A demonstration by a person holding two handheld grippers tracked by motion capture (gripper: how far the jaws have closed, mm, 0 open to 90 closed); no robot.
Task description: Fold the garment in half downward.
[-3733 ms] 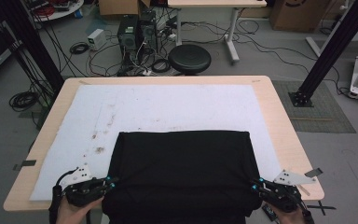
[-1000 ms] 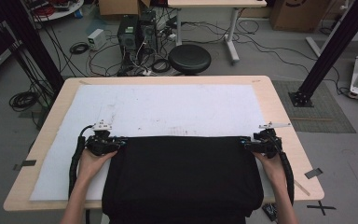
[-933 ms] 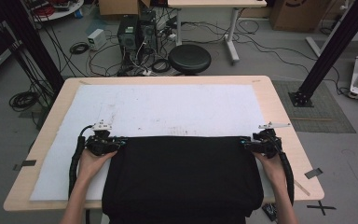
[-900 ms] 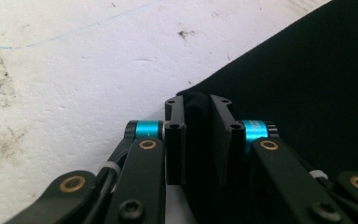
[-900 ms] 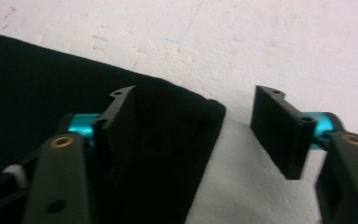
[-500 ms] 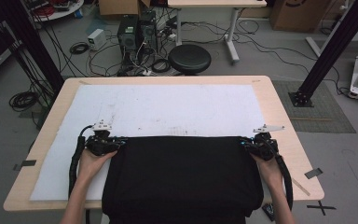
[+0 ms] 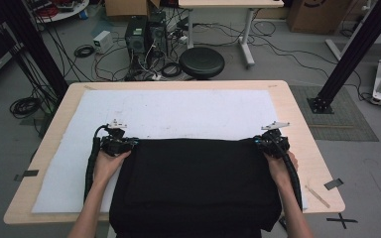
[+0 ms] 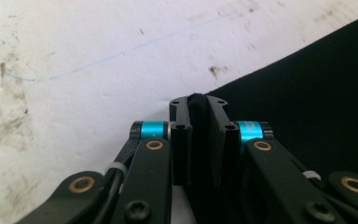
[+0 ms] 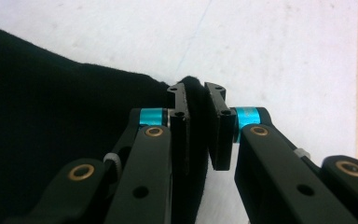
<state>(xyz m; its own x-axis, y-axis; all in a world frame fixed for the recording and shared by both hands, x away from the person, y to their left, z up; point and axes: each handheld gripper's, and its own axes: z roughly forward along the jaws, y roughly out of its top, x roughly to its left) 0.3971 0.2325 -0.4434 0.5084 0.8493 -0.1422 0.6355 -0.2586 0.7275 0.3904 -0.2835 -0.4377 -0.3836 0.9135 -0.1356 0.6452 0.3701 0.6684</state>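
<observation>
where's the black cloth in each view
high view: the black fabric cloth covers the near middle of the table, far corners at both claws.
left gripper view: right side, corner pinched between the pads.
right gripper view: left side, corner pinched.
shared landmark: white scuffed mat under it.

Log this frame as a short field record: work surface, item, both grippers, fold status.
surface: white mat on wooden table
item: black cloth, spread flat, near edge hanging over the table's front
left gripper: shut on the cloth's far left corner
right gripper: jaws just closed, cloth's far right corner pinched between them
fold status: both far corners gripped
</observation>
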